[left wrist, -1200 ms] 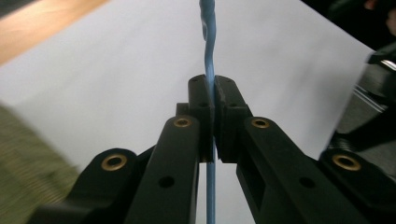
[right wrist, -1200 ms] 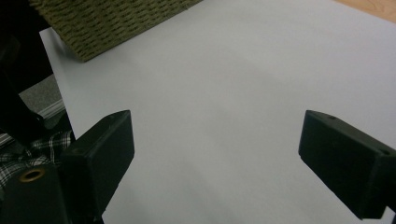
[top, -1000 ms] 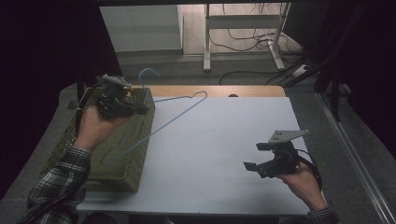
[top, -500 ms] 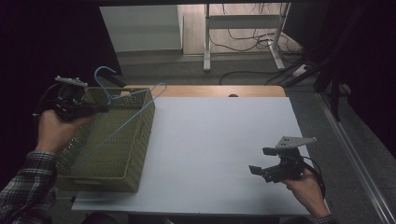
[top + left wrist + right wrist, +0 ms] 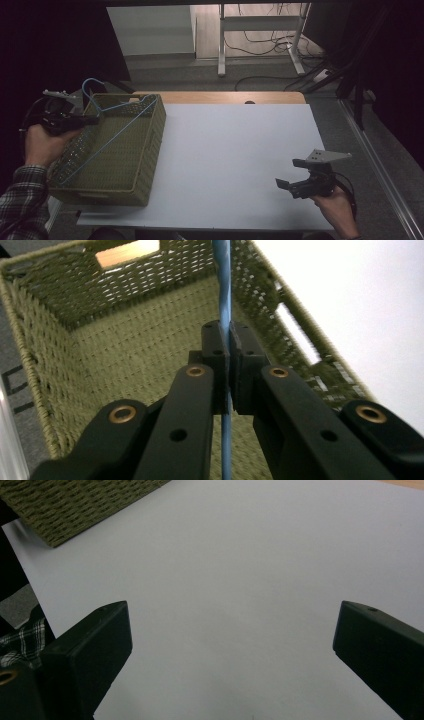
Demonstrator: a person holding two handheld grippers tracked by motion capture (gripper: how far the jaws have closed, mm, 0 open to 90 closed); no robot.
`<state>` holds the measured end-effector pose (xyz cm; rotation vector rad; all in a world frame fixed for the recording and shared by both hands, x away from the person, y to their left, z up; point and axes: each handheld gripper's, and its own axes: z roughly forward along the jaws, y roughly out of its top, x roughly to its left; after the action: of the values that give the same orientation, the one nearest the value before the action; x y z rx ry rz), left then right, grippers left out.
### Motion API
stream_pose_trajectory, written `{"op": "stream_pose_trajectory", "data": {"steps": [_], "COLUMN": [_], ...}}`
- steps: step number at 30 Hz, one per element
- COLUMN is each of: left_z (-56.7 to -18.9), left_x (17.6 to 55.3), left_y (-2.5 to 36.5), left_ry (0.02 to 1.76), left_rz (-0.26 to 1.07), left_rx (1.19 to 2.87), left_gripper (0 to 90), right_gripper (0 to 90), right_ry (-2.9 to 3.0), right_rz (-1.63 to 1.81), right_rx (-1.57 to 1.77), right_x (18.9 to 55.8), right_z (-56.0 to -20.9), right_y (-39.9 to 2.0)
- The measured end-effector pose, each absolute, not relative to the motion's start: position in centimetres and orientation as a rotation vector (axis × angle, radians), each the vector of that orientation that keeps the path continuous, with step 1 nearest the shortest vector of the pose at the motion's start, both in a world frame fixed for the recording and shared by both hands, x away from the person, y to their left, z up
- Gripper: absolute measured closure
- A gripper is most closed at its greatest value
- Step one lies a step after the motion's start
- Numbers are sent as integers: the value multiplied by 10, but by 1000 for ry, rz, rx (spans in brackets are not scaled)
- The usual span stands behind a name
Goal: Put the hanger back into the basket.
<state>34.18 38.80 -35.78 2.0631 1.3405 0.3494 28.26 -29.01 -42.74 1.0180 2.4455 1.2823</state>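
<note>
Fingers of the left gripper [image 5: 92, 120] are pinching a blue wire hanger [image 5: 107, 131] just below its hook, seen from the high view, with the left hand [image 5: 42, 145] reaching in from the table's left edge beside a woven green basket [image 5: 150, 150]. Most of the hanger is lying slantwise inside the basket, its hook rising above the far rim. A plaid sleeve [image 5: 17, 205] is covering the left forearm. Across the white table [image 5: 230, 155], the right hand [image 5: 337, 210] is hovering near the front right corner, its right gripper [image 5: 291, 175] pointing left with jaws spread wide and nothing between them. Beyond the table, grey floor, cables and the legs of a metal stand are showing in a dim room.

From the left gripper view, both black jaws of the left gripper [image 5: 229, 347] are closing tightly on the thin blue hanger [image 5: 222, 280], which is running straight up between them over the basket's [image 5: 100, 335] woven interior, with white tabletop [image 5: 370, 305] to the right.

From the right gripper view, the jaws of the right gripper [image 5: 230, 640] are standing far apart over bare white table [image 5: 240, 565], gripping nothing, while a corner of the basket [image 5: 75, 505] is showing at top left and a bit of plaid sleeve [image 5: 20, 637] at lower left.
</note>
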Motion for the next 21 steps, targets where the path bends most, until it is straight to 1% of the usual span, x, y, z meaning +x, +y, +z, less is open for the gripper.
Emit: {"op": "stream_pose_trajectory", "data": {"steps": [1,4,6,8,9,10,15,21], "left_z": [-366,-375,-390,-395,-406,-406,-439,-457], "left_x": [344,347,350,350,351,351,353,355], "left_y": [392,395,399,400,402,402,405,405], "left_ry": [1352,1362,1383,1390,1403,1403,1459,1523], "left_rz": [350,341,321,322,300,300,250,225], "left_rx": [2053,2049,2035,2032,2021,2021,1998,2025], "left_gripper": [875,876,876,875,875,875,874,868], "right_gripper": [19,19,19,19,19,19,19,23], "right_ry": [2444,2445,2444,2441,2443,2443,2456,2446], "right_rz": [1278,1266,1264,1266,1263,1263,1246,1245], "right_rx": [1019,1021,1020,1022,1022,1022,1020,993], "right_x": [283,283,282,282,283,283,283,282], "right_z": [-428,-429,-429,-429,-430,-430,-434,-433], "right_y": [-291,-292,-293,-293,-292,-292,-289,-286]}}
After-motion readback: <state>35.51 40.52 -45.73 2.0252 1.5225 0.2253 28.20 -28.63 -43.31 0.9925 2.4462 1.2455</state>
